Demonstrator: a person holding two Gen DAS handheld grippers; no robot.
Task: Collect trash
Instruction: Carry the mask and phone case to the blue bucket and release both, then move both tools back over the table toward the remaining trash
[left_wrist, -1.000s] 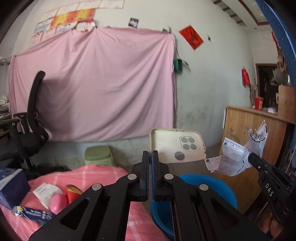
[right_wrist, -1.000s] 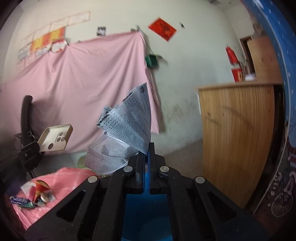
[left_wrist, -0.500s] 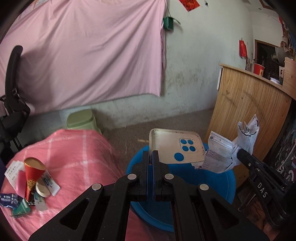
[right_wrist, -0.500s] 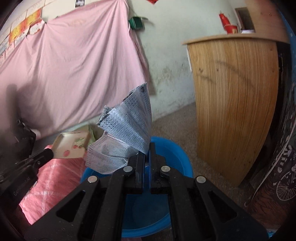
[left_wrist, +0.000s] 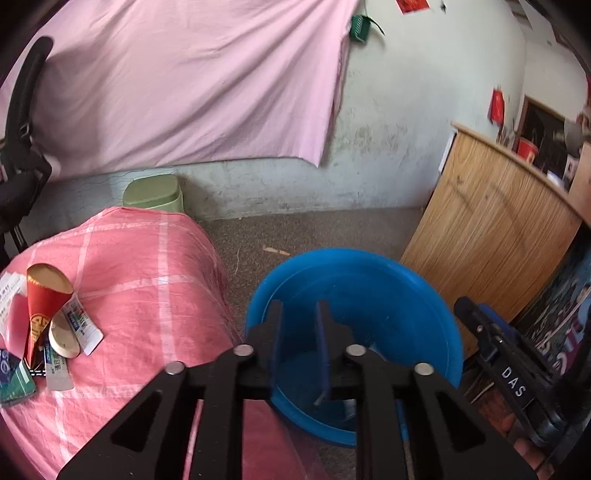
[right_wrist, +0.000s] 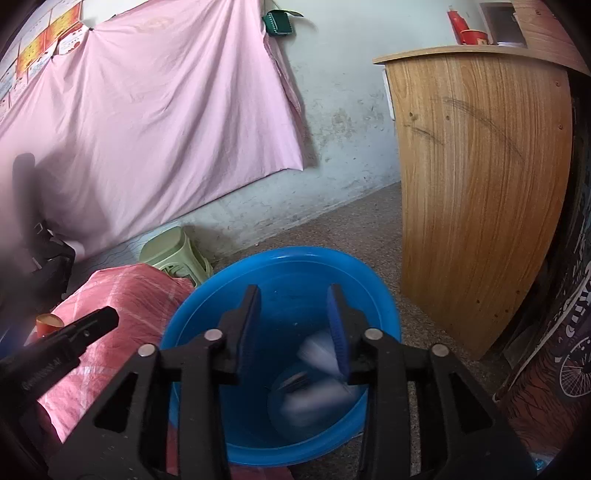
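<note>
A blue plastic basin (left_wrist: 388, 280) (right_wrist: 280, 269) stands on the floor beside a pink-covered table (left_wrist: 140, 266). My left gripper (left_wrist: 298, 310) is open and empty above the basin's near rim. My right gripper (right_wrist: 293, 295) is open and empty over the basin. Blurred pale items, the face mask and phone case (right_wrist: 314, 384), lie in the basin's bottom. More trash sits at the table's left: a red paper cone (left_wrist: 42, 306), cards and wrappers (left_wrist: 74, 332). The right gripper also shows in the left wrist view (left_wrist: 491, 350).
A wooden counter (right_wrist: 480, 192) stands right of the basin. A green stool (left_wrist: 153, 192) sits behind the table by the wall with a pink sheet (left_wrist: 177, 85). A black office chair (left_wrist: 22, 147) is at far left. Bare floor (left_wrist: 314, 229) lies behind the basin.
Both grippers opened over the basin. The phone case left my left gripper and the face mask left my right gripper; both dropped into the basin.
</note>
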